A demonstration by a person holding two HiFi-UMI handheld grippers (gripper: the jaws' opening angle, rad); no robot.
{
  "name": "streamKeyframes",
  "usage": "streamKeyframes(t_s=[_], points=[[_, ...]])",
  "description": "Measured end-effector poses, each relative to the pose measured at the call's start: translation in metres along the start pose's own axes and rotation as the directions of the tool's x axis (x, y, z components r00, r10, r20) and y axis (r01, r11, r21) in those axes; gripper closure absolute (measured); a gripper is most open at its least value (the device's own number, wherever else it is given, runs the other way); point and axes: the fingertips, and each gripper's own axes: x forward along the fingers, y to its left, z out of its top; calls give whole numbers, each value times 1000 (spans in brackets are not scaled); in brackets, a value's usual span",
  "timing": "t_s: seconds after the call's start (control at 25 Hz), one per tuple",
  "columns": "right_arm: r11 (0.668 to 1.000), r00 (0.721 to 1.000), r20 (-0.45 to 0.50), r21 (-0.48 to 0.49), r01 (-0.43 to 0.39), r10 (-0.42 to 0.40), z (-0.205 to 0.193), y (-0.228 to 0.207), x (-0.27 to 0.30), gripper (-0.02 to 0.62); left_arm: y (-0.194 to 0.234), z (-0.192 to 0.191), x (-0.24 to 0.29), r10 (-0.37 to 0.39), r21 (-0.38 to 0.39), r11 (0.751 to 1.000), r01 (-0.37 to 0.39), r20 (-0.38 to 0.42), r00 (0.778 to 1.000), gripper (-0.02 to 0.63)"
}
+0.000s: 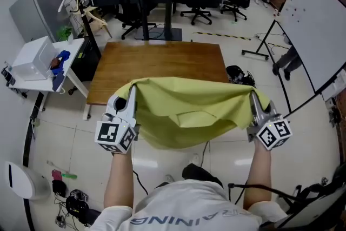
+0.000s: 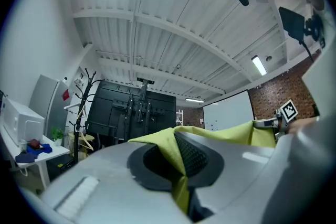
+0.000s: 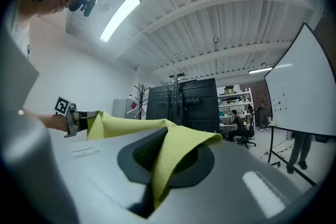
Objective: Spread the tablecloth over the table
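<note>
A yellow-green tablecloth (image 1: pixel 189 111) hangs stretched between my two grippers, held up over the near edge of the brown wooden table (image 1: pixel 162 65). My left gripper (image 1: pixel 132 99) is shut on the cloth's left corner, and my right gripper (image 1: pixel 252 99) is shut on its right corner. The cloth sags in folds between them and hides the table's near edge. In the left gripper view the tablecloth (image 2: pixel 176 152) is pinched between the grey jaws. The right gripper view shows the tablecloth (image 3: pixel 168 162) clamped the same way, and the left gripper (image 3: pixel 79 120) at the far end.
A small white side table (image 1: pixel 40 65) with a white box and blue items stands left of the wooden table. Black stands (image 1: pixel 157 32) and office chairs (image 1: pixel 197 13) are beyond it. A whiteboard (image 1: pixel 313 35) stands right, and a black object (image 1: pixel 238 74) lies by the table's right side.
</note>
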Motion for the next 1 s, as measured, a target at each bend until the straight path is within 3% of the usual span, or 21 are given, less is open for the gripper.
streamKeyframes(t_s=[0.36, 0.8, 1.0], points=[[998, 1000, 28, 66, -9, 7, -9, -41, 48, 586, 11, -7, 60, -13, 26, 1000, 13, -9, 1000, 597], [994, 997, 56, 97, -54, 49, -5, -154, 139, 584, 11, -21, 193, 28, 39, 999, -27, -20, 999, 597], [989, 994, 62, 110, -95, 88, -5, -184, 175, 586, 16, -18, 238, 60, 58, 997, -58, -18, 998, 597]])
